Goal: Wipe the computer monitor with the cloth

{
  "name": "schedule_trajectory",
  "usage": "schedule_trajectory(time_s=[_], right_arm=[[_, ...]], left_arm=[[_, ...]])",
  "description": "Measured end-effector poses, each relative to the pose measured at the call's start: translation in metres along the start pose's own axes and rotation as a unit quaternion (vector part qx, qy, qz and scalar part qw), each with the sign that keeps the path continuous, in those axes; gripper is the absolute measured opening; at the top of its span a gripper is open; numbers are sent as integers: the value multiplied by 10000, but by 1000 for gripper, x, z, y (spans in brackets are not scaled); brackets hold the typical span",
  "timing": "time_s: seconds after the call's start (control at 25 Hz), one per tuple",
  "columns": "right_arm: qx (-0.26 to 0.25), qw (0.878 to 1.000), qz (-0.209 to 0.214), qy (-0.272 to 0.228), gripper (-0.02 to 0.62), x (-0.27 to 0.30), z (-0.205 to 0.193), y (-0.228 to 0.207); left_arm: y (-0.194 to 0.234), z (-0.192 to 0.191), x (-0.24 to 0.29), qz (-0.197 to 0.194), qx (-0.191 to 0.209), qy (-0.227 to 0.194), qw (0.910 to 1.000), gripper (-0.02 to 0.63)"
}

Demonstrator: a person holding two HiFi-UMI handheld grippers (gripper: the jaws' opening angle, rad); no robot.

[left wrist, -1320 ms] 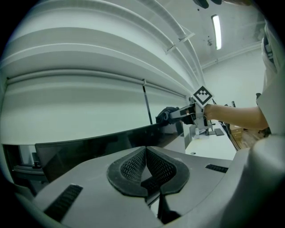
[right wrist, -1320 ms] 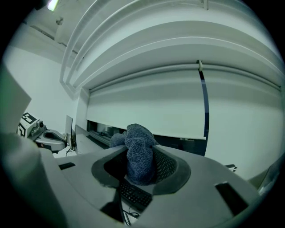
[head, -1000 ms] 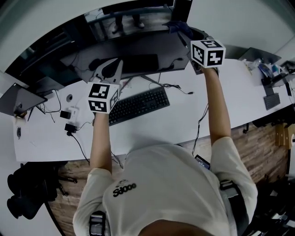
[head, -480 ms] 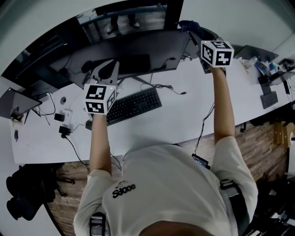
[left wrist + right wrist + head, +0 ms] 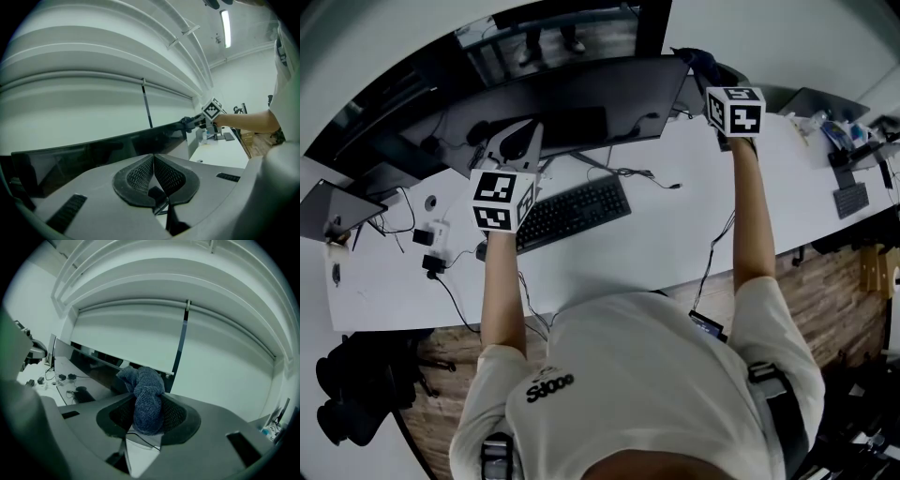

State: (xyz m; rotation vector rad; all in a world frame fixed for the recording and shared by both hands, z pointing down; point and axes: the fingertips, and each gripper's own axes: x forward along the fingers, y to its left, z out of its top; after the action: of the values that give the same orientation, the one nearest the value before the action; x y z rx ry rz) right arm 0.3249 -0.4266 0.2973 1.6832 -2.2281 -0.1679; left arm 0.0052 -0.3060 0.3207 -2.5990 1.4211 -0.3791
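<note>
The wide dark monitor [image 5: 572, 98] stands at the back of the white desk [image 5: 609, 253]. My right gripper [image 5: 705, 67] is shut on a dark blue cloth [image 5: 696, 60] and holds it against the monitor's top right corner. In the right gripper view the cloth [image 5: 146, 397] bulges out from between the jaws. My left gripper [image 5: 517, 141] is held in front of the monitor's left half, above the keyboard [image 5: 572, 211]. Its jaws are closed together with nothing between them [image 5: 153, 176]. From the left gripper view the monitor's top edge [image 5: 117, 140] runs right toward the cloth [image 5: 188, 123].
A black keyboard lies in front of the monitor, with loose cables [image 5: 637, 176] beside it. Small adapters [image 5: 431, 246] sit at the desk's left. A laptop [image 5: 342, 204] is at far left, another monitor and clutter [image 5: 848, 150] at far right.
My right gripper with the cloth moved right along the monitor's top edge to its right corner. The left gripper stayed nearly still.
</note>
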Motion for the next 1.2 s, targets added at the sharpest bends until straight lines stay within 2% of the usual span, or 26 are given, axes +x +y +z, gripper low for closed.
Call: schedule_trajectory(time_s=[0.32, 0.88, 1.2], right_arm=[[66, 9999, 102, 27, 135, 7, -24, 14], [299, 9969, 554, 467, 135, 31, -99, 49], [399, 9912, 850, 931, 135, 52, -164, 67]], left_arm=[[17, -8, -5, 176, -74, 96, 9998, 20], [-1, -33, 17, 73, -205, 355, 9991, 20], [-3, -58, 26, 24, -305, 638, 9975, 20]])
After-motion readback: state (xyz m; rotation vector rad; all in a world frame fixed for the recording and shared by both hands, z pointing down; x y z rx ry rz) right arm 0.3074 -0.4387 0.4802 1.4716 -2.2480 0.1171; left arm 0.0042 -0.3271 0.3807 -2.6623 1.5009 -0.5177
